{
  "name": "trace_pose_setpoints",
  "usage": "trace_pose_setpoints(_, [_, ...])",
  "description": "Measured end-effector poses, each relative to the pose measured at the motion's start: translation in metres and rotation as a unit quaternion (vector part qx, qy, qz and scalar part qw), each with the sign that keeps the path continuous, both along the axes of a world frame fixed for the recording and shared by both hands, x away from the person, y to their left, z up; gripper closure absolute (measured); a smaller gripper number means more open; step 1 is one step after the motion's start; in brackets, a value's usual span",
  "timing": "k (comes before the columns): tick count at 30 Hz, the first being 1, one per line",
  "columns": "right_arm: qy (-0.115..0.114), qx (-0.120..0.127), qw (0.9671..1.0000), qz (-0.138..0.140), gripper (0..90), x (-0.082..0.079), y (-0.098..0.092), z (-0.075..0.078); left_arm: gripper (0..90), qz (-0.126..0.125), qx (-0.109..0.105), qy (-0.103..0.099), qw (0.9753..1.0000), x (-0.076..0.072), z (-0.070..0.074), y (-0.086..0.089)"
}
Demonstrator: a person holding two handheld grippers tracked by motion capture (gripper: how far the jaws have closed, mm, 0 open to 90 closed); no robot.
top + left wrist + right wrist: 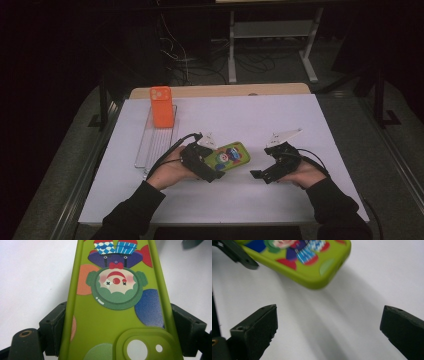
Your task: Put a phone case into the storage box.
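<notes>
A white tabletop (280, 120) carries the scene, with a clear ribbed tray (150, 145) lying along its left edge and an orange case (162, 106) resting at the tray's far end. Nearer the front edge, about mid-width, a person's two hands work a green case (229, 156) printed with a clown.

The left gripper (207, 167) has its jaws closed on the green case's two long sides near the camera-cutout end; in the left gripper view the black pads (53, 322) press the soft rim from either side. The rest of the case juts out unsupported toward the right, and its shadow in the right gripper view suggests the free end is lifted off the tabletop.

The right gripper (261, 175) sits just right of the case, near the front-right part of the tabletop, jaws spread wide and holding nothing; the case's free end lies ahead of them, apart from both pads.

The likely hazard is the hold itself: a pliant rim pinched at one end may bow or slip, letting the case twist or drop. If the right gripper closes off-centre on the rounded corner, it could push the case out of the left jaws instead of catching it. The tray and orange case stand well apart, out of harm's way.
</notes>
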State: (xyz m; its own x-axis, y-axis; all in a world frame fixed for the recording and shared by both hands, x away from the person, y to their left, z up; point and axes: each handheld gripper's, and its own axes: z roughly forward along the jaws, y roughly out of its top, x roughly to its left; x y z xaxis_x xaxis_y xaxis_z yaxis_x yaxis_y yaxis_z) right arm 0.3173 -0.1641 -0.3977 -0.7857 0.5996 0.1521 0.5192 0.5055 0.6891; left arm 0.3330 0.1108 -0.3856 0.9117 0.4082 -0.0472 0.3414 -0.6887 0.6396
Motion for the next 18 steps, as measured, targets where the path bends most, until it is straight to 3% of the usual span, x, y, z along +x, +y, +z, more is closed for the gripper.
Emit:
trace_pose_setpoints(6, [-0.033, 0.019, 0.9979, -0.052, 0.0, -0.009, 0.002, -0.012, 15.0, 0.016, -0.011, 0.002, 0.9998, 0.001, 0.001, 0.001])
trace_pose_setpoints(7, [-0.043, 0.019, 0.9971, -0.060, 0.0, -0.010, 0.003, -0.015, 15.0, 0.009, 0.002, -0.002, 1.0000, 0.002, 0.002, 0.002])
trace_pose_setpoints(11, [-0.041, 0.027, 0.9946, -0.091, 0.0, -0.015, 0.007, -0.023, 15.0, 0.019, -0.005, 0.005, 0.9998, 0.002, 0.001, 0.002])
trace_pose_setpoints(18, [-0.054, 0.012, 0.9938, -0.096, 0.0, -0.013, 0.011, -0.030, 15.0, 0.027, -0.004, 0.011, 0.9996, 0.004, 0.000, 0.003])
